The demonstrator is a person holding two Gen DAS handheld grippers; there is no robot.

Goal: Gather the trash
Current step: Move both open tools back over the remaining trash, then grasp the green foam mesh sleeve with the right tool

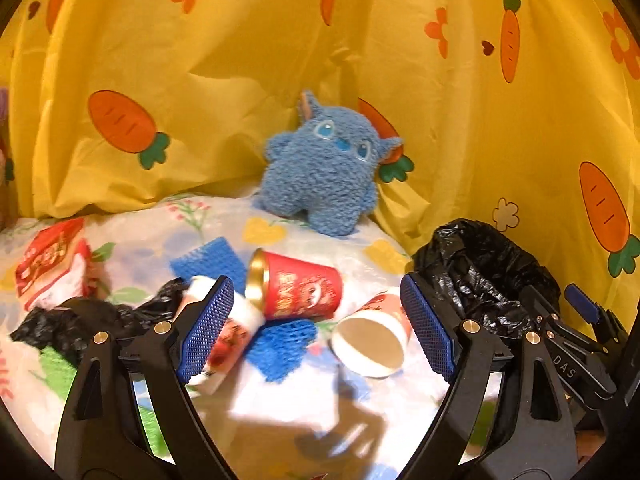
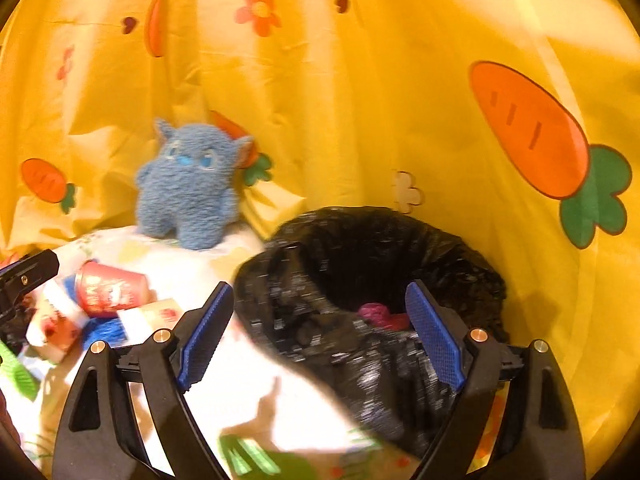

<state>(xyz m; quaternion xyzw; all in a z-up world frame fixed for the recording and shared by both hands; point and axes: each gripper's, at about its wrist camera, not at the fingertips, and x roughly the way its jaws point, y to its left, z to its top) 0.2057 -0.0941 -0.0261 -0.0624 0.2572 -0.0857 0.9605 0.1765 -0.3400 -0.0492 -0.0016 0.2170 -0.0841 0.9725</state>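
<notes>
A: Spotted on the floral white sheet (image 1: pixel 152 248): a red paper cup with a gold inside (image 1: pixel 296 290), lying on its side near the middle, mouth turned left. Touching its lower left, a white printed paper cup (image 1: pixel 236 320), also tipped over, partly behind the left finger. Just right of the red one, a white paper cup with orange print (image 1: pixel 372 340), on its side, open mouth facing the camera.

B: Under them?

A: Two patches of blue foam netting (image 1: pixel 280 344), one behind the red cup, one in front. Toward the sheet's left edge, a red and white snack wrapper (image 1: pixel 52 268), crumpled, and a loose crumpled black plastic bag (image 1: pixel 80 320) in front of it. Green scrap at the near left, too blurred to name.

B: Claws?

A: Left gripper (image 1: pixel 316 328) spread wide, nothing pressed by the pads, cups lying between and beyond the fingers. Right gripper (image 2: pixel 320 336) likewise wide apart and empty, over the rim of the bin lined with a black plastic bag (image 2: pixel 400 248), off the sheet's right edge.

B: Inside the bin?

A: Something pink and crumpled (image 2: pixel 380 314) down in the liner; blurred.

B: Behind all that?

A: Fuzzy blue plush toy (image 1: pixel 324 164) upright at the sheet's far edge, leaning on the yellow carrot-print cloth (image 1: pixel 480 120).
</notes>
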